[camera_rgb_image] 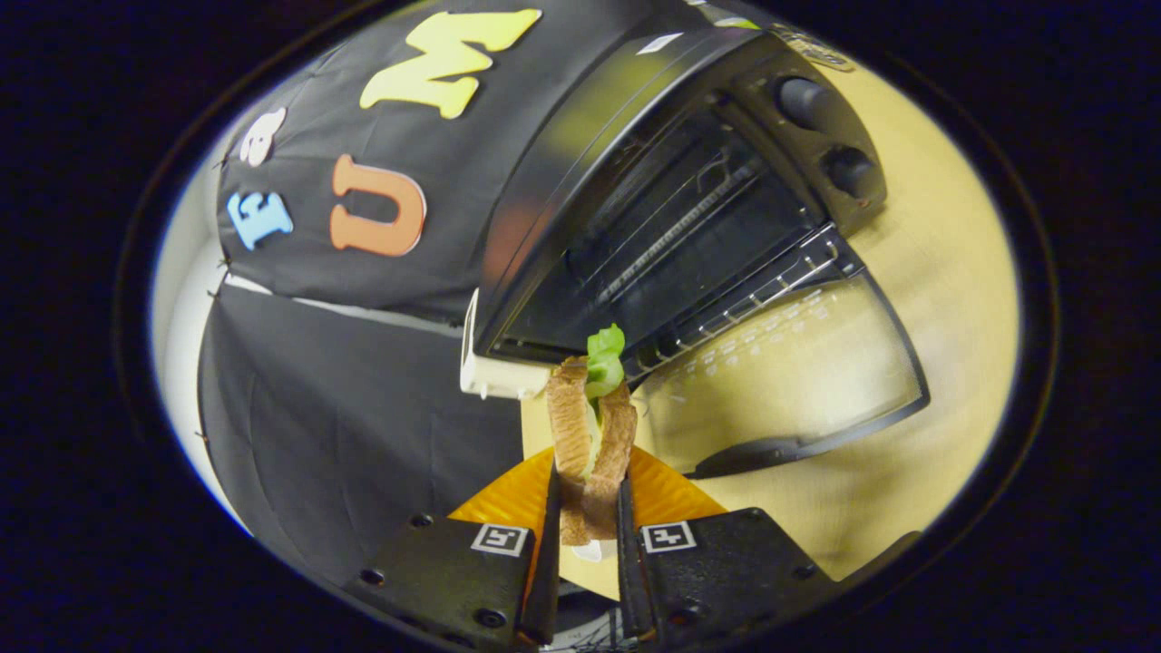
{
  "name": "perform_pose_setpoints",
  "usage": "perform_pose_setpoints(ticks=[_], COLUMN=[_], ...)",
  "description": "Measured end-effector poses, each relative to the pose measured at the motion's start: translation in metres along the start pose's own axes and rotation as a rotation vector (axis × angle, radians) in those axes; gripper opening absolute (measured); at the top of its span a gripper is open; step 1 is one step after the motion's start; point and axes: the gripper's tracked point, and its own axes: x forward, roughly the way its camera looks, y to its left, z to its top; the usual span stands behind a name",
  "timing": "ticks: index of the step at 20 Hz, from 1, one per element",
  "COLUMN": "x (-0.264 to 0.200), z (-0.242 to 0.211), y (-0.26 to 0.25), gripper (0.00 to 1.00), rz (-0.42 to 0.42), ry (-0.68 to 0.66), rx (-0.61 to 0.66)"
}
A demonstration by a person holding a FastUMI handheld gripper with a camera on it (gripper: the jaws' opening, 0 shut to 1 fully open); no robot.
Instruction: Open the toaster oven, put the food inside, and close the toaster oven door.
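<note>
Sandwich [594,435] of brown toasted bread with pale filling and a green lettuce leaf sticking out of its far end sits clamped in the tool [588,521]: one finger [550,544] presses on one slice and the other finger [626,544] on the opposite slice, so the tool is clenched on the food. The sandwich stands on edge between the fingers, its long axis running straight ahead along them, with the lettuce end pointing toward the black toaster oven [671,199]. It is lifted above an orange ribbed plate [667,494], which lies just beneath and behind it on the pale wooden tabletop [943,299].

Taking the toaster oven as the landmark: it stands beyond the fingers, tilted in this view, with its glass door [798,372] folded fully down and lying flat out in front of its mouth, the dark handle bar [771,449] along the door's near edge. The wire rack [753,290] shows inside the open cavity, its front rail drawn slightly forward over the door hinge. Two round black knobs [821,136] sit on the oven's control panel beside the cavity. The lettuce tip is just in front of the lower corner of the oven's mouth, near a cream-coloured block [494,367] at the oven's side. The lowered door lies between the plate and the cavity. Black cloth wall [363,399] hangs behind and beside the oven.
</note>
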Motion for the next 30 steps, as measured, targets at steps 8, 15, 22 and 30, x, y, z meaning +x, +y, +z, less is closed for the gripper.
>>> perform_pose_setpoints(ticks=[8, 15, 22, 30], x=[0.035, 0.063, 0.074, 0.076], z=[0.083, 0.119, 0.106, 0.047], y=[-0.01, -0.015, -0.027, -0.027], gripper=[0.32, 0.38, 0.69, 1.0], rz=[0.106, 0.094, -0.038, -0.271], ry=[-0.337, -0.552, -0.543, -0.24], rx=[0.142, 0.165, 0.142, -0.122])
